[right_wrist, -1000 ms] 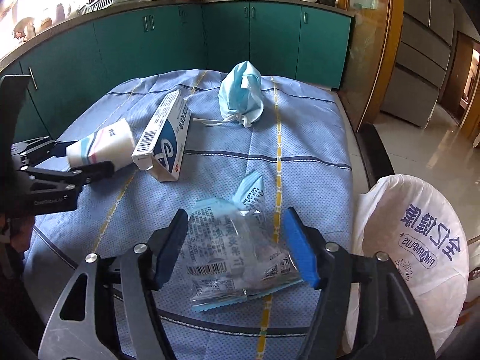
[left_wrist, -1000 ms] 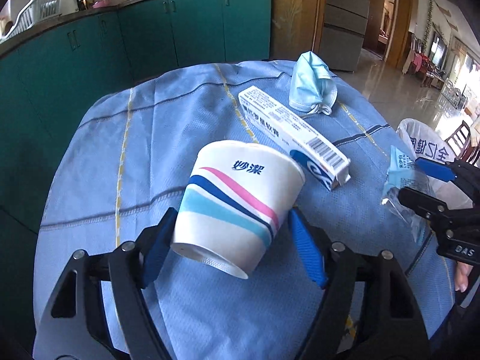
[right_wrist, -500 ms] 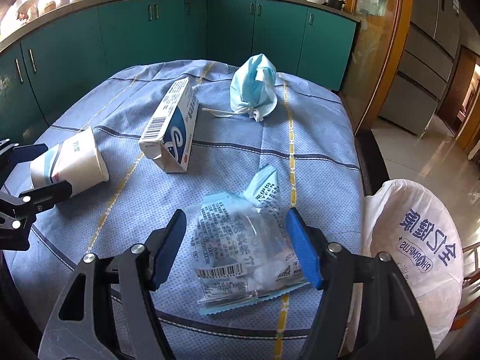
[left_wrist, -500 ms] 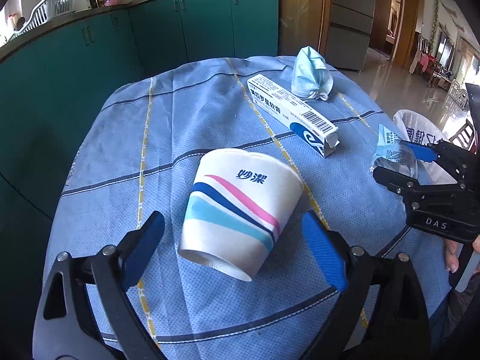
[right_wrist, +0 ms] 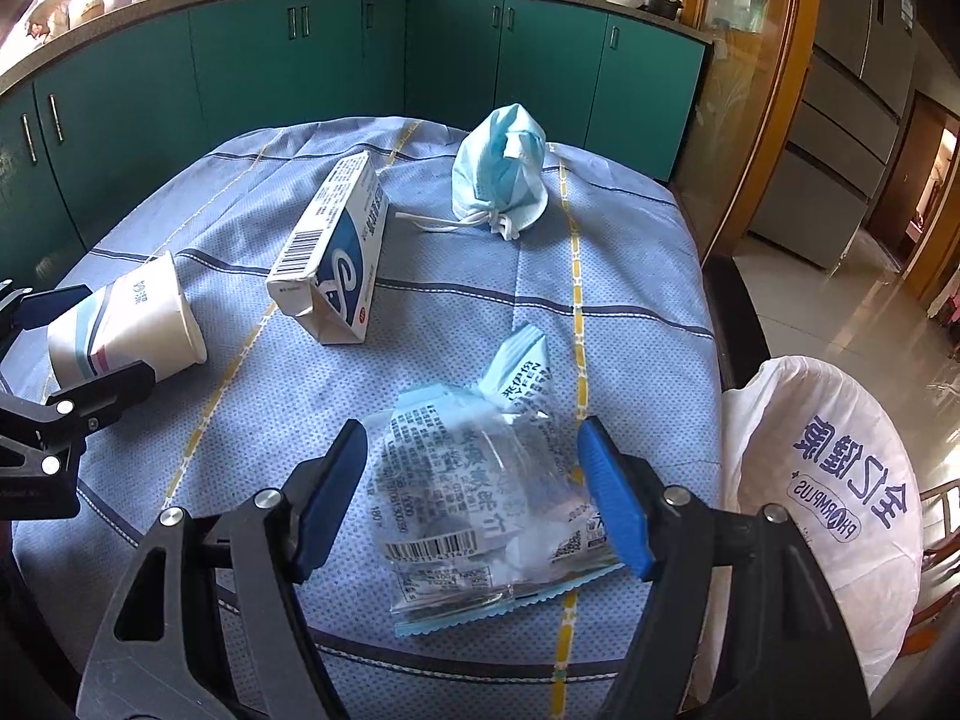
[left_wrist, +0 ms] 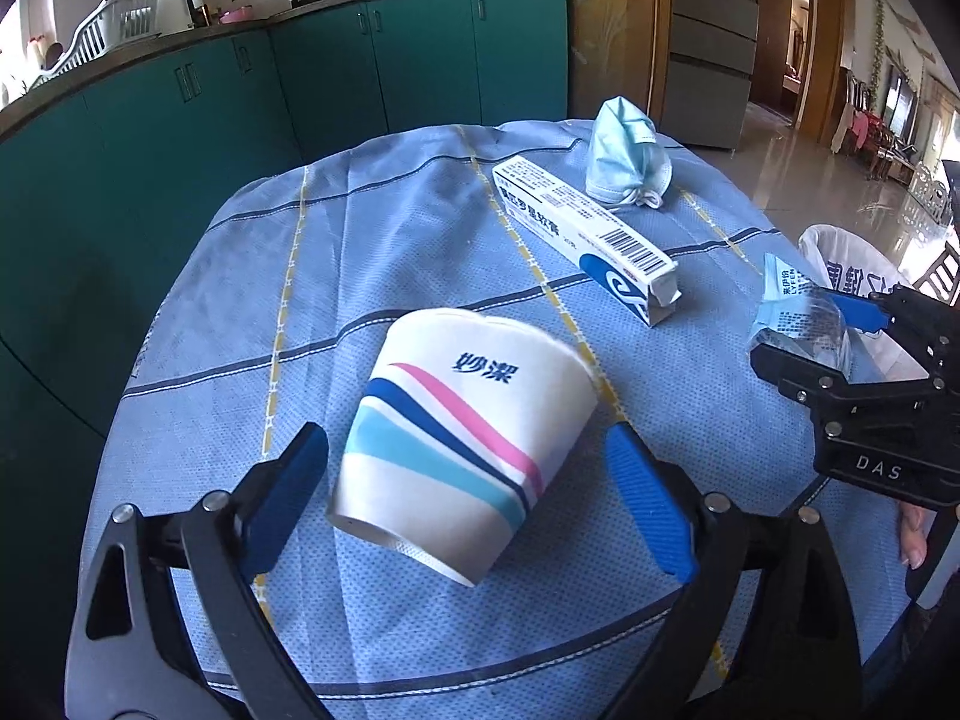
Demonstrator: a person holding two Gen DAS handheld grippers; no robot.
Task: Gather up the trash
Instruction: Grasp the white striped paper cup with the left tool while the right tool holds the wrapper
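A white paper cup with pink and blue stripes lies on its side on the blue tablecloth. My left gripper stands open around it, both blue pads clear of its sides. The cup also shows at the left of the right wrist view. A crumpled clear plastic wrapper lies near the table's front edge between the fingers of my right gripper. That gripper is open, with cloth showing between its left pad and the wrapper. In the left wrist view the wrapper and right gripper sit at the right.
A long white and blue carton lies mid-table, and a bunched blue face mask sits behind it. A white printed plastic bag hangs open off the table's right edge. Teal cabinets curve behind the table.
My left gripper's jaws have spread wide off the cup, which now lies free on the cloth between them. The right gripper and the wrapper have hardly moved.
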